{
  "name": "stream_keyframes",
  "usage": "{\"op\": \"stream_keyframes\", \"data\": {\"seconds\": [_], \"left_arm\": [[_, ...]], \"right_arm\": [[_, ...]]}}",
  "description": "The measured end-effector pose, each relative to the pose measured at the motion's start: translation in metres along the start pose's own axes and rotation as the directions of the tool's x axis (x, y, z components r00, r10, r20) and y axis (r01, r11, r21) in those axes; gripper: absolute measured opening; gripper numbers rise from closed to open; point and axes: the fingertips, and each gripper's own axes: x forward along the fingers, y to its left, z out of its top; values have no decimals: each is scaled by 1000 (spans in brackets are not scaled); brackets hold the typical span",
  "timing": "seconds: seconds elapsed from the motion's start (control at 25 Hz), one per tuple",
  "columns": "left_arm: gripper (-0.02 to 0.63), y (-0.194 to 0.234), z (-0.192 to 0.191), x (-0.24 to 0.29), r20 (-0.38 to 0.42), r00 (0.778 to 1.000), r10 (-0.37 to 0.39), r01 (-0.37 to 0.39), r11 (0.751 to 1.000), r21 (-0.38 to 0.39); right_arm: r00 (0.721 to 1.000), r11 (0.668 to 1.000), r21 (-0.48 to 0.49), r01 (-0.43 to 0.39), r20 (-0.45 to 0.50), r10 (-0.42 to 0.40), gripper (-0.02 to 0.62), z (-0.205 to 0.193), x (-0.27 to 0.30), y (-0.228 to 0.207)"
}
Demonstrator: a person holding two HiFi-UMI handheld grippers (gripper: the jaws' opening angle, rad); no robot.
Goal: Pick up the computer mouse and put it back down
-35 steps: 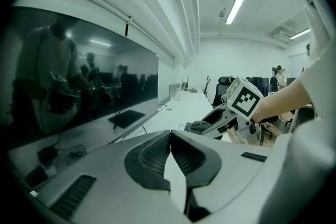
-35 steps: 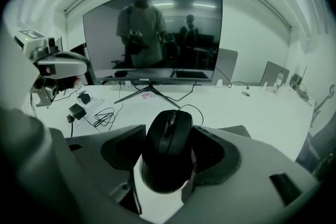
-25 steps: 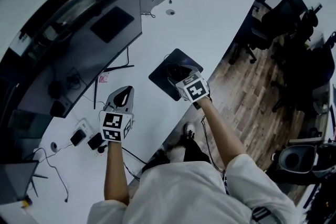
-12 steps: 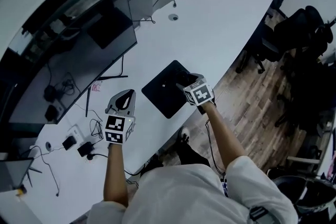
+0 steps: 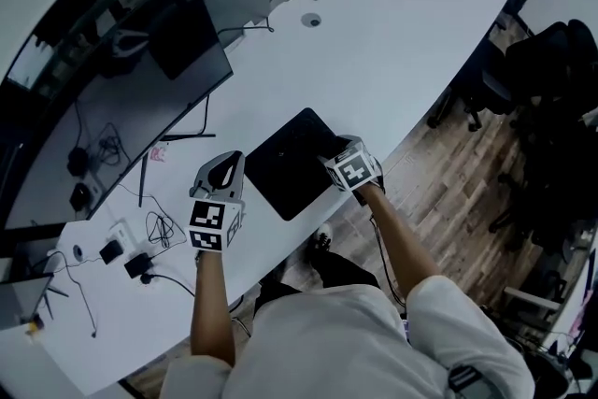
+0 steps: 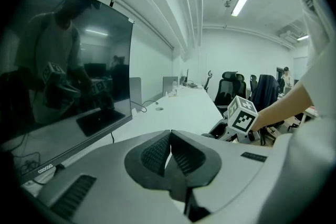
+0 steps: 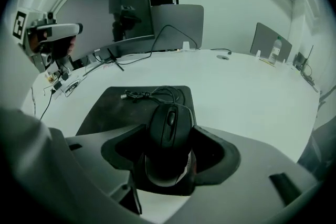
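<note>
Now we have lowered the right tool (image 5: 333, 148), pinching the mouse (image 7: 169, 131), toward the pad (image 5: 283, 168) mid-frame for setting down; left tool (image 6: 169, 150) pressed together.

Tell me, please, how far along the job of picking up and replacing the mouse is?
Done: the pickup looks made, with the right gripper closed on the computer mouse. In hand: the mouse is held low over the black mouse pad, its cable lying on the pad; contact is unclear. Left: set it down and open the jaws. The left gripper is shut and empty.
</note>
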Motion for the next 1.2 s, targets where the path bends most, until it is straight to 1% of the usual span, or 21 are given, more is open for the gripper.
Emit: {"op": "stream_keyframes", "data": {"seconds": [0.16, 0.28, 0.36, 0.44, 0.48, 0.56, 0.6, 0.68, 0.72, 0.84, 0.88, 0.92, 1.0, 1.08, 1.16, 1.2], "left_arm": [[17, -4, -6, 8, -17, 1000, -6, 6, 1000, 2], [18, -5, -8, 6, -15, 1000, -13, 13, 1000, -1], [18, -7, -7, 1, -8, 1000, -23, 23, 1000, 5], [18, -7, -4, -8, -3, 999, -32, 32, 999, 30], [18, -4, -3, -13, 0, 999, -34, 34, 999, 41], [18, 3, 2, -25, 15, 999, -31, 31, 998, 46], [17, 6, 5, -32, 29, 999, -30, 28, 999, 42], [17, 11, 14, -46, 62, 998, -32, 30, 999, 37], [17, 13, 19, -53, 79, 996, -36, 33, 999, 39], [17, 13, 35, -76, 132, 989, -61, 53, 997, 64], [17, 12, 42, -84, 152, 986, -71, 60, 995, 76], [17, 11, 48, -92, 171, 982, -80, 65, 994, 88], [18, 9, 61, -109, 210, 972, -102, 80, 991, 111], [17, 5, 72, -128, 246, 960, -129, 99, 986, 133], [17, 0, 81, -148, 279, 947, -157, 118, 981, 153], [17, -3, 84, -159, 293, 941, -171, 127, 979, 162]], "right_arm": [[999, 1000, 3, 19, -35, -19, 290, -10, 11, -4], [999, 999, 31, 34, -31, -33, 291, -7, 15, -6], [999, 998, 34, 49, -20, -48, 315, -7, 13, -7], [998, 997, 31, 65, 1, -65, 350, -5, 6, -7], [996, 996, 37, 81, 19, -81, 348, -2, -1, -7], [987, 989, 70, 132, 87, -138, 326, 7, -21, -12], [976, 982, 98, 161, 131, -173, 292, 12, -35, -15], [946, 962, 165, 219, 205, -251, 222, 21, -69, -21], [927, 948, 193, 253, 233, -295, 175, 26, -90, -23], [850, 898, 227, 378, 299, -433, 74, 40, -158, -19], [824, 881, 234, 411, 319, -469, 35, 44, -180, -15], [799, 868, 244, 433, 342, -495, 15, 48, -200, -9], [756, 850, 264, 456, 388, -527, 15, 56, -240, 8], [719, 840, 266, 473, 435, -542, 15, 61, -278, 31], [689, 834, 248, 492, 474, -548, 14, 65, -311, 55], [680, 833, 237, 500, 488, -548, 14, 66, -325, 69]]}}
